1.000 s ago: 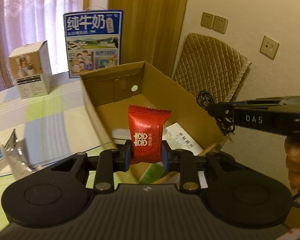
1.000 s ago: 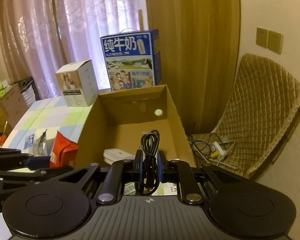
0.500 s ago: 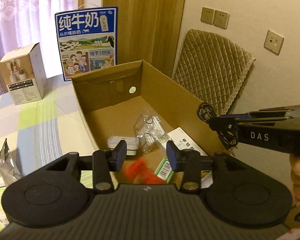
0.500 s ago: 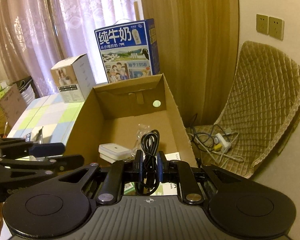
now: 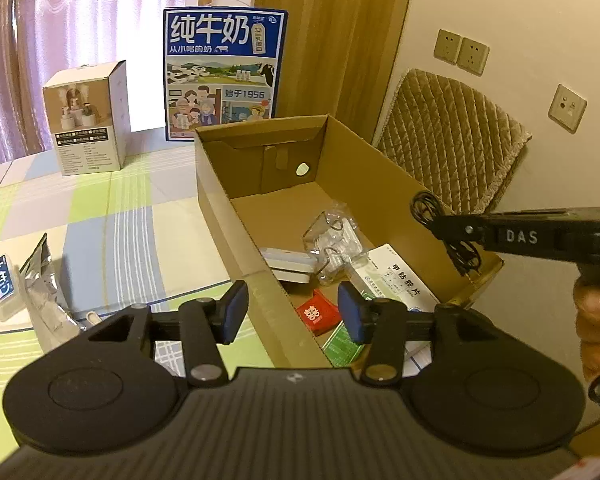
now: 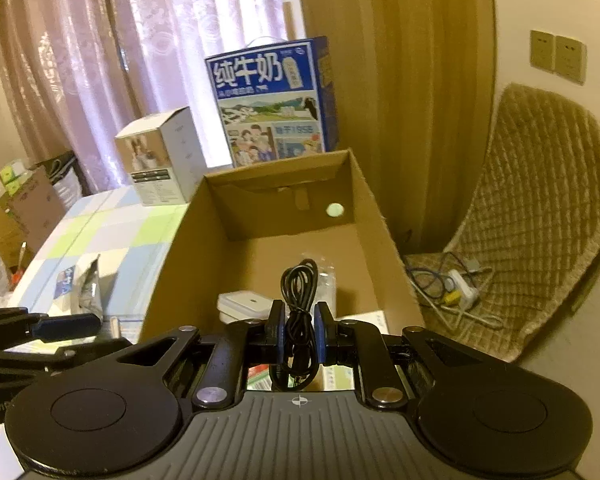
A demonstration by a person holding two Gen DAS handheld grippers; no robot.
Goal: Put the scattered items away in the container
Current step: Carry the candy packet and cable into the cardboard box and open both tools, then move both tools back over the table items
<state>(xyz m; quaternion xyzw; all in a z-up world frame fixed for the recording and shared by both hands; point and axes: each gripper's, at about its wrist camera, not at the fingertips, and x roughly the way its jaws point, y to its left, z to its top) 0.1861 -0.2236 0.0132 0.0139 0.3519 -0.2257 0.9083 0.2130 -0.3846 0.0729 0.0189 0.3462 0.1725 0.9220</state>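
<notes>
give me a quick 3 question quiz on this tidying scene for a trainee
1. True or false: the red sachet lies inside the cardboard box.
2. What does the right hand-held gripper hold?
A. a coiled black cable
B. a white carton
C. a silver pouch
3. Fill in: the left hand-held gripper has its jaws ____, with nothing between its pads.

Key
1. True; it rests on the box floor near the front wall.
2. A; the black cable is clamped between the pads, above the box.
3. Open; they have just been opening.
</notes>
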